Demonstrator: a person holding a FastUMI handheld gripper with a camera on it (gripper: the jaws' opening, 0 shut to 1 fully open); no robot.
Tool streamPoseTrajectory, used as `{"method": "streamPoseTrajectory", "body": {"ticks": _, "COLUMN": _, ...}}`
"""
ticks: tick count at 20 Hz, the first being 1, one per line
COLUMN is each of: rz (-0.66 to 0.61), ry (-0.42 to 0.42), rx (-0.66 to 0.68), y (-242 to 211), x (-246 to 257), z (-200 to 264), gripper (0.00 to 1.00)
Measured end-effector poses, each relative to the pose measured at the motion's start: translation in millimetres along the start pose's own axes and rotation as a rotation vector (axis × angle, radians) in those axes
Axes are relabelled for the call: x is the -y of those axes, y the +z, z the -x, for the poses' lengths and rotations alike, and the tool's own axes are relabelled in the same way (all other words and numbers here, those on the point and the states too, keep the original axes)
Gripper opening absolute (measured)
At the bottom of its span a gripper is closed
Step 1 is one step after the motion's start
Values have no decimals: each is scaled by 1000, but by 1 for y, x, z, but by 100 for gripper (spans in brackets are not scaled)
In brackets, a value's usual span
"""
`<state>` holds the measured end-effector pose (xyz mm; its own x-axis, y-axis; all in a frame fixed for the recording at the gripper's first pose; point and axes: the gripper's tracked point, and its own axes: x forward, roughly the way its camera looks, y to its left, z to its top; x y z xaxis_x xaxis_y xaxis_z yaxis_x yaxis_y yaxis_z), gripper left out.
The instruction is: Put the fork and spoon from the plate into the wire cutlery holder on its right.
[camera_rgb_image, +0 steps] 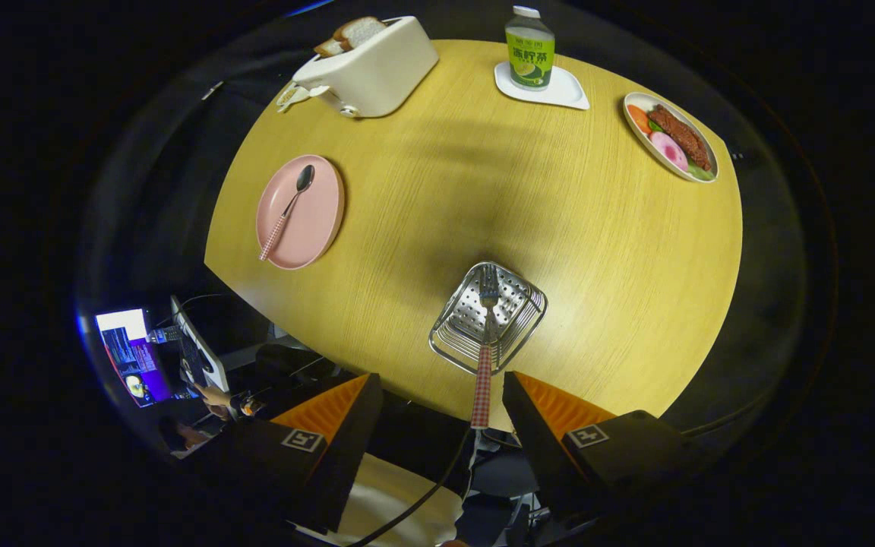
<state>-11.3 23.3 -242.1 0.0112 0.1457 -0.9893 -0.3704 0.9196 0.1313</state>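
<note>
Gripper view, looking down on a round wooden table: gripper at bottom centre with fingers spread wide and holding nothing, the fork's checked handle standing free in the gap between them. Fork rests in the wire cutlery holder just ahead of the fingers, tines pointing away. Spoon lies on the pink plate at centre left; toaster upper left, bottle top centre, food dish upper right.
</note>
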Motion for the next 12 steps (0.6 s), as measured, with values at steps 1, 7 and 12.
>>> {"method": "streamPoseTrajectory", "body": {"ticks": 1, "rz": 5, "ry": -6, "rx": 42, "y": 1, "x": -4, "z": 6, "gripper": 99}}
{"method": "streamPoseTrajectory", "body": {"ticks": 7, "rz": -36, "ry": -35, "rx": 283, "y": -3, "x": -30, "z": 47, "gripper": 99}}
{"method": "streamPoseTrajectory", "body": {"ticks": 12, "rz": -25, "ry": -58, "rx": 394, "y": -9, "x": -73, "z": 49, "gripper": 99}}
